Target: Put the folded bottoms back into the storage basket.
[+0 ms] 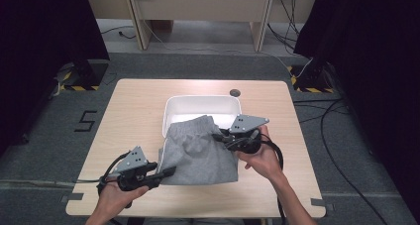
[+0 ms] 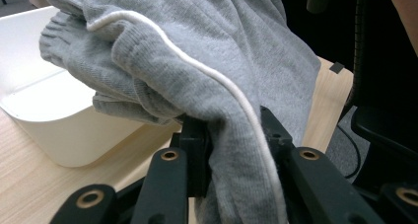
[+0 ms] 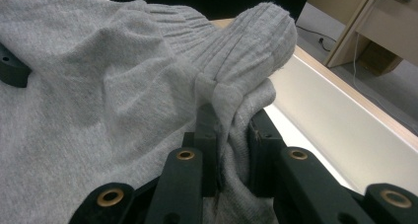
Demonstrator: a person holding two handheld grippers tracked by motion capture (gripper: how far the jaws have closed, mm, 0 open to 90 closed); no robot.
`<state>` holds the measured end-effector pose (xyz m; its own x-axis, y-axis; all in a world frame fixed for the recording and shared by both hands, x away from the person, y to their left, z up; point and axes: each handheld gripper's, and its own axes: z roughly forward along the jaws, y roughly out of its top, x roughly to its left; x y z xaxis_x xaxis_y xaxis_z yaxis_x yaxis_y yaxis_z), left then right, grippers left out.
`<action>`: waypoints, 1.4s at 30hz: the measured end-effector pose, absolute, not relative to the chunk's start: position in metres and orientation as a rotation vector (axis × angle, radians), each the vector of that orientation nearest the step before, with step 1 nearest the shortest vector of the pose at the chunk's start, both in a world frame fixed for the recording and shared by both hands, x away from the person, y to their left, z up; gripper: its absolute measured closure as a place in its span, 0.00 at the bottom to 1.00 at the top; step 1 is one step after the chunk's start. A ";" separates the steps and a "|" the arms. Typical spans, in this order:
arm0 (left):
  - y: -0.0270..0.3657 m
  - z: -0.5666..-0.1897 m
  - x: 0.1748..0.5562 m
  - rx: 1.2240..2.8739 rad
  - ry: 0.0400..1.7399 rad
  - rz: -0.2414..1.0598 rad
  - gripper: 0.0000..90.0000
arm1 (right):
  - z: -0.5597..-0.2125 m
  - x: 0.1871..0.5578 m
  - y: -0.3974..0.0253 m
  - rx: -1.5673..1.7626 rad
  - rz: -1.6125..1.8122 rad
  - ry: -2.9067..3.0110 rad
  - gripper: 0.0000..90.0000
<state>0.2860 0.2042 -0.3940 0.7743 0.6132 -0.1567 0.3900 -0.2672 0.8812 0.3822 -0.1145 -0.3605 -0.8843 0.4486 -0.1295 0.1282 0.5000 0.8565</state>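
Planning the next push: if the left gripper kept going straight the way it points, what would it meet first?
The left gripper is already clamped on the grey shorts, so more of that cloth comes first; beyond it probably the white tub, though depth is unclear.

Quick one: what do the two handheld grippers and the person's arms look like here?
Both the left gripper and the right gripper are black, each topped by a grey three-cornered plate with small holes. Brass-coloured rivets sit at the linkage joints in the gripper views. Black cables trail from each. The forearms are bare, no sleeves or gloves in view.
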 end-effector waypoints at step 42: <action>0.194 -0.363 0.349 1.903 0.798 0.298 0.77 | -0.326 0.446 -0.111 0.525 1.273 2.429 0.88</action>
<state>0.3492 0.1945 -0.3629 0.7510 0.6455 -0.1389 0.3968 -0.2730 0.8763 0.4463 -0.1108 -0.3258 -0.8710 0.4733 -0.1315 0.1614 0.5285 0.8335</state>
